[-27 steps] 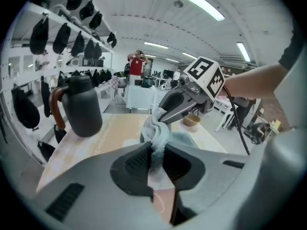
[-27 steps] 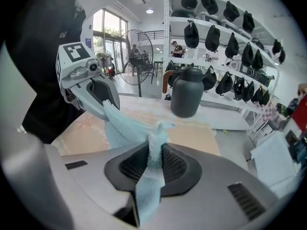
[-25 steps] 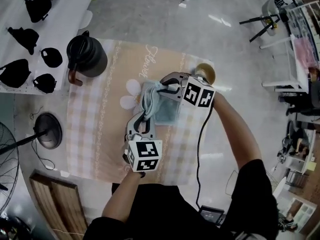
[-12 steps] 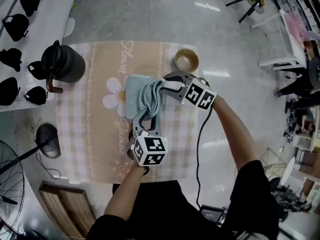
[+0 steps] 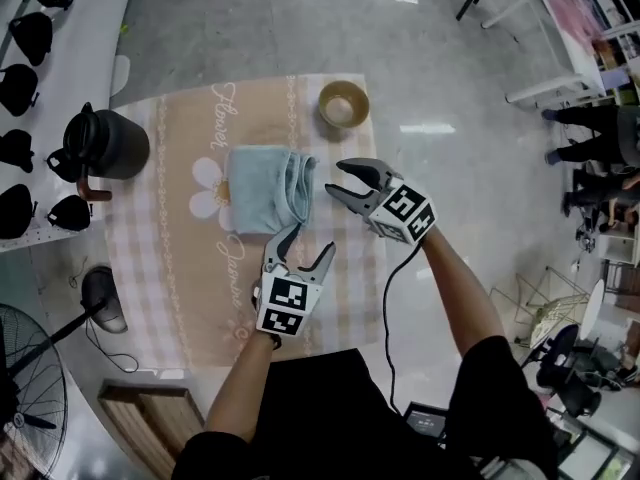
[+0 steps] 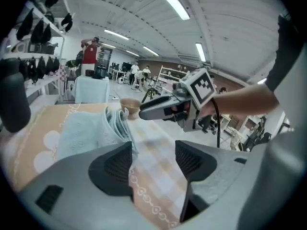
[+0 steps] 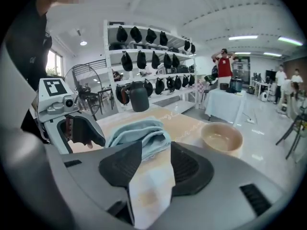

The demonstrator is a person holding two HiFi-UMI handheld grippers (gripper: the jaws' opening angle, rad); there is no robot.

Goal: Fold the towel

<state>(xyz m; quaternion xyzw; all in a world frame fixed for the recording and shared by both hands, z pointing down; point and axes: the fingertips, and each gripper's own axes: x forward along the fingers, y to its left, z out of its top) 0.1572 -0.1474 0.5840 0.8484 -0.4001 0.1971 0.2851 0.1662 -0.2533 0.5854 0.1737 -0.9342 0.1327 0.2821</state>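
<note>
Checked beige tablecloth (image 5: 345, 268) covers the work table. The light-blue towel (image 5: 262, 186) lies on it as a flat folded packet, with its stacked layer edges on the side facing the right gripper (image 5: 340, 179).

Left gripper (image 5: 308, 242): jaws have just been opening and stand wide apart with nothing between them (only tablecloth shows in the gap). The towel lies just ahead of its jaws and slightly to their left.

Right gripper (image 5: 340, 179): jaws have just been opening and stand partly apart, also empty. The towel's layered edge lies just beyond its tips, apart from them. A tan bowl (image 5: 343, 105) stands further off, to the right of its line of reach.

Handling, as judged: the towel is light, soft and limp, and it will sag wherever it is unsupported. Its layers are likely to slip over one another. Take hold at the two corners of one edge, pinching every layer together.
</note>
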